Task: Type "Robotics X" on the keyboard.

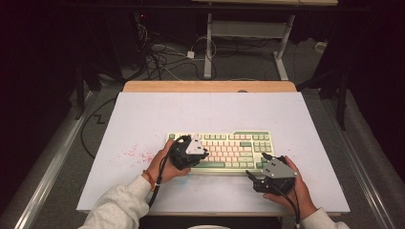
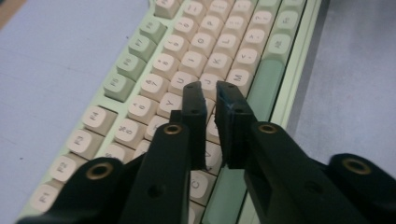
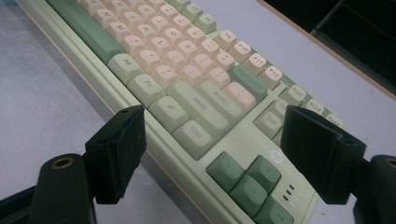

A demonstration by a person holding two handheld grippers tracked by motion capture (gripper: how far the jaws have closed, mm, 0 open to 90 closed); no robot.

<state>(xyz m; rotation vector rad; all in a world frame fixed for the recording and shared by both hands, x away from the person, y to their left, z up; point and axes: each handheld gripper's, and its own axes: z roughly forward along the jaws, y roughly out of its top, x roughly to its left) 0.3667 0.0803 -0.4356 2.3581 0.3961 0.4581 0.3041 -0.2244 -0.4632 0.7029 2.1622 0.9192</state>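
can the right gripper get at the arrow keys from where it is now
Probably yes: the right gripper is open beside the keyboard's near right corner, and nothing lies between its jaws and the arrow keys.

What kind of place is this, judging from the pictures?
Probably a lab or workshop set up for recording. A work table with only a keyboard on it stands among dark surroundings, with loose cables on the floor and a metal desk frame behind.

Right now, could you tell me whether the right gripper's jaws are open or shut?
Open. The right gripper holds its two black jaws wide apart with nothing between them, hovering beside the keyboard near its arrow keys.
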